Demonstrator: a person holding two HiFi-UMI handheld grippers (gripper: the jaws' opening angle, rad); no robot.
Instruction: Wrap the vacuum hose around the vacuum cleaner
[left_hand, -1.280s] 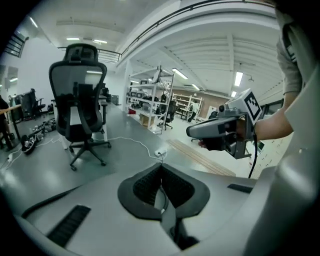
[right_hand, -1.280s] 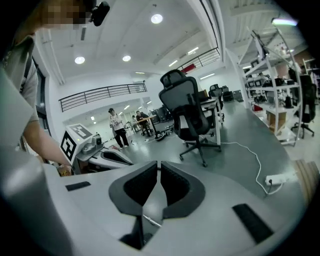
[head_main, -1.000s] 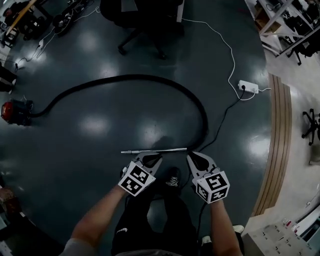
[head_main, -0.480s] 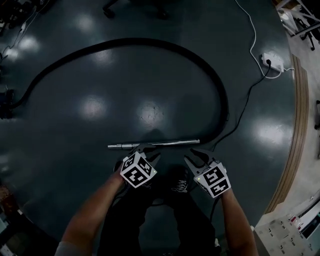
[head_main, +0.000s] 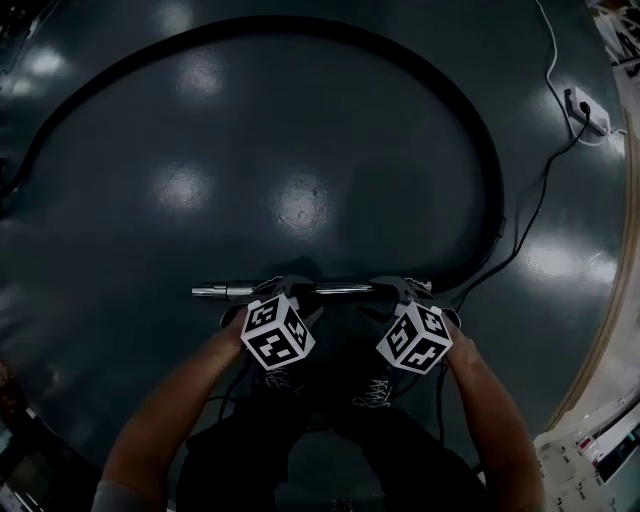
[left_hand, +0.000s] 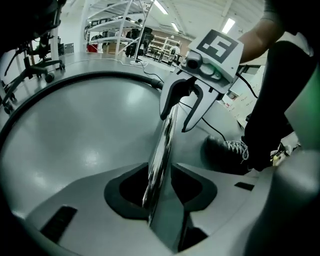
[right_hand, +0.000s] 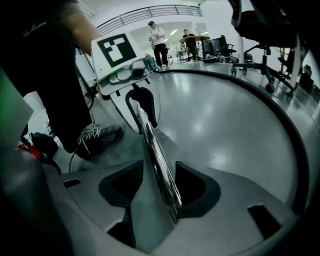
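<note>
head view: high, steeply down | gripper views: low, facing each other along tube

- Our left gripper and right gripper: grey jaws with black pads, opening with the metal tube between them; each bears a white cube of black square markers.
- We wear dark trousers and black shoes with white laces.

we see a white power strip at the top right of the dark glossy floor, with a black cable trailing from it. far off, we make out an office chair and a standing person.
</note>
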